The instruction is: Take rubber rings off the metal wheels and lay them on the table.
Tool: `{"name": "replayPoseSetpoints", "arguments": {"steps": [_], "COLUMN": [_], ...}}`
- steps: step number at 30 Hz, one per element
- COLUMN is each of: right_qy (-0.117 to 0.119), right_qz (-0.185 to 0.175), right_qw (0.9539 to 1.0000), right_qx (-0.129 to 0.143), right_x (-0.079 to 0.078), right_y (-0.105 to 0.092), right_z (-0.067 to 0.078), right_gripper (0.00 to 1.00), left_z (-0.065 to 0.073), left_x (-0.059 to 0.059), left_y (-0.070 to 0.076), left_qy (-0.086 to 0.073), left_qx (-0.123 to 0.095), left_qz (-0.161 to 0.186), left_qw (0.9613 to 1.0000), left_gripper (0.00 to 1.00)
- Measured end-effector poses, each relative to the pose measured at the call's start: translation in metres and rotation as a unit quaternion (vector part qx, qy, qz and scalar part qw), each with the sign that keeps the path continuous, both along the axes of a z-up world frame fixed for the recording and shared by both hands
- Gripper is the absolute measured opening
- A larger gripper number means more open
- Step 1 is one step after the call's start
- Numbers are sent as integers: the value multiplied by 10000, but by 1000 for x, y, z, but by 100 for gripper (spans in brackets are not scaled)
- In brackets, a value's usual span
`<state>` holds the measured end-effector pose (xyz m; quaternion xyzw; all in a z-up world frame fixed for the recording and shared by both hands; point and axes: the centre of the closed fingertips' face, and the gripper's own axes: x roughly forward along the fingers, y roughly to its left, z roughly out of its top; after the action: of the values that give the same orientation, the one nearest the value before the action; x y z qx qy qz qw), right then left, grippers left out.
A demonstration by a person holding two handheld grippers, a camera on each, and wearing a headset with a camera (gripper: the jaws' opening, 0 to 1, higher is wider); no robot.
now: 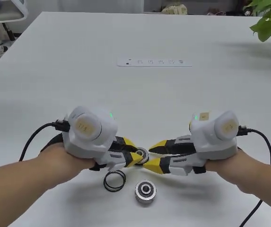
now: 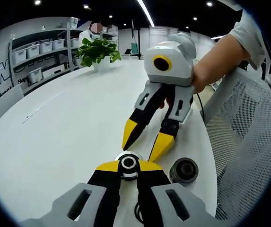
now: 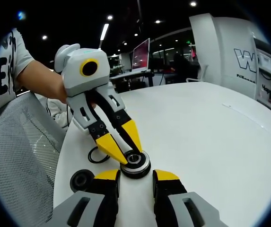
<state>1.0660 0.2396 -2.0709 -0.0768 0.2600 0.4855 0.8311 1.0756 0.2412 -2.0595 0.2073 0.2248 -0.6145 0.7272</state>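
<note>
Head view shows the left gripper [image 1: 136, 154] with its jaws clamped on a small metal wheel [image 1: 141, 153], held just above the white table [image 1: 126, 94]. The right gripper [image 1: 148, 157] faces it from the other side of that wheel, its yellow-tipped jaws apart, one tip above the wheel and one below, both very near it. Black rubber rings [image 1: 114, 180] lie flat on the table just below and left of the held wheel, overlapping each other. A second wheel [image 1: 145, 190] lies close beside the rings, directly below the held one. From the right gripper view, the held wheel [image 3: 135, 164] sits just beyond the spread tips of the right gripper [image 3: 136, 176], its rim dark. A power strip [image 1: 154, 62] lies well beyond the held wheel.
</note>
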Motion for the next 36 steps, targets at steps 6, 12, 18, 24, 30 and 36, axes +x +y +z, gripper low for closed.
{"name": "replayPoseSetpoints", "arguments": {"steps": [6, 12, 18, 24, 30, 36], "right_qy": [-11, -59, -89, -136, -177, -160], "right_qz": [40, 50, 54, 84, 130, 142], "right_qw": [10000, 9999, 9999, 9998, 9996, 9996], "right_qx": [-19, -76, -74, -113, -177, -178], "right_x": [1, 3, 3, 2, 1, -1], "right_y": [5, 8, 8, 8, 7, 6], "right_z": [-1, -3, -3, -2, -2, -2], "right_gripper": [25, 24, 24, 24, 23, 22], "left_z": [0, 0, 0, 0, 0, 0], "left_x": [0, 1, 0, 0, -1, -2], "left_y": [0, 1, 2, 2, 2, 2], "left_qy": [-24, -43, -47, -54, -62, -40], "left_qx": [-7, 19, 20, 12, 15, 3], "left_qz": [34, 56, 73, 89, 89, 102], "left_qw": [10000, 10000, 10000, 9999, 9999, 9999], "left_gripper": [7, 7, 7, 7, 7, 7]}}
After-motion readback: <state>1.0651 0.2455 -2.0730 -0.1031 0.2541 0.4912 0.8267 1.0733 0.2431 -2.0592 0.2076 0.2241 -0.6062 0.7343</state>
